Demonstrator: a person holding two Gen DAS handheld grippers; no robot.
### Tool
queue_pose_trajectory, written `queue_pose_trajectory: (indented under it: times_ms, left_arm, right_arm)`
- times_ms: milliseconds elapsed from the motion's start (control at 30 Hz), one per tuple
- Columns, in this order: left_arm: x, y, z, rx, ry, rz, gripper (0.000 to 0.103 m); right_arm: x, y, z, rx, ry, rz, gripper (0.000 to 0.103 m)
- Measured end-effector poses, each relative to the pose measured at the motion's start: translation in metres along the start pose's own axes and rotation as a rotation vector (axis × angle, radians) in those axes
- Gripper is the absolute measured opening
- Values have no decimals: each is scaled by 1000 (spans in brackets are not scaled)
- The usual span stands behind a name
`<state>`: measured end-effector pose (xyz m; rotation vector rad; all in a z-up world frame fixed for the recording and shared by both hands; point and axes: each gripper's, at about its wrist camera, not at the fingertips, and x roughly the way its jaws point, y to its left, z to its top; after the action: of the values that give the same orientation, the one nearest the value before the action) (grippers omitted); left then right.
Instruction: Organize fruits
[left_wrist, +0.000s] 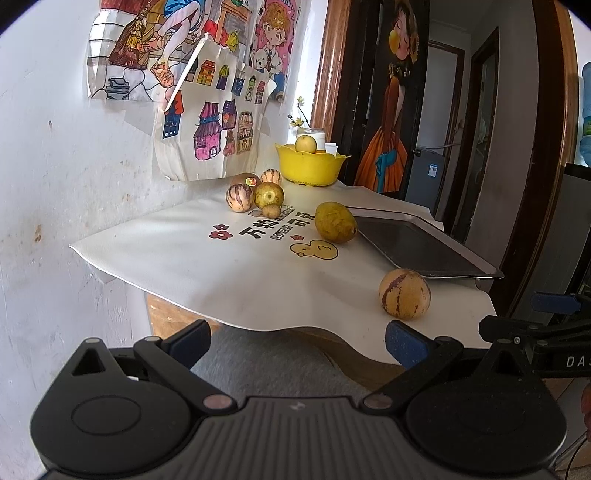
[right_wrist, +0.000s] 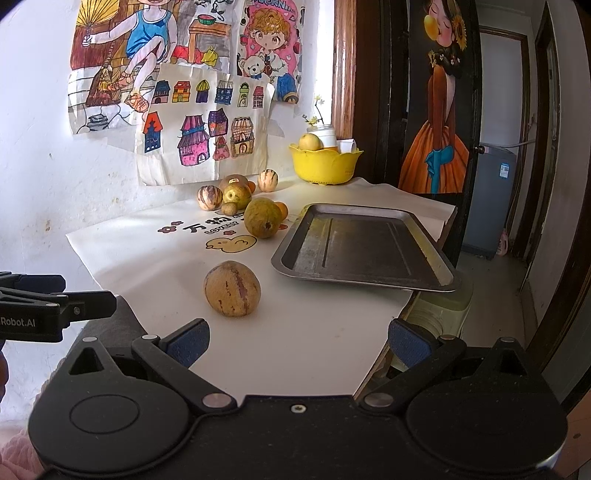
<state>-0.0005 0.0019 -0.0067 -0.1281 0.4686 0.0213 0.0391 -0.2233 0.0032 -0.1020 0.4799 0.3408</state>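
Observation:
A striped tan melon (left_wrist: 404, 293) (right_wrist: 232, 288) lies near the table's front edge. A yellow-green fruit (left_wrist: 335, 222) (right_wrist: 263, 218) lies mid-table beside an empty metal tray (left_wrist: 424, 245) (right_wrist: 364, 245). Several fruits (left_wrist: 255, 195) (right_wrist: 231, 195) cluster by the wall. A yellow bowl (left_wrist: 310, 164) (right_wrist: 325, 162) at the back holds a pale fruit (left_wrist: 306, 144) (right_wrist: 309, 141). My left gripper (left_wrist: 297, 343) is open and empty, short of the table's edge. My right gripper (right_wrist: 297, 341) is open and empty, just in front of the striped melon.
A white printed cloth (left_wrist: 221, 258) (right_wrist: 155, 254) covers the table. Drawings hang on the wall (left_wrist: 55, 147) at left. A doorway and a dark painted door (right_wrist: 439, 110) are at right. The left gripper's body (right_wrist: 44, 306) shows in the right wrist view.

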Motion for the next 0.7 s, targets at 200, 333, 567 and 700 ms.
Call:
queue_pose_trajectory:
  times_ms: [200,333,567,700]
  left_arm:
    - [1,-1,-3,0,2,-2,103]
    - [1,-1,-3,-1,4,-1,103]
    - [1,-1,-3,-2,4,0,103]
    - [2,-1,-4,-7,13,5,103]
  right_arm:
    - [0,0,0,0,1,0,102]
    - [0,0,0,0,2,0,102]
    - [0,-1,0,1,2,0,102]
    - [-2,-4,0,14,-5,-3,102]
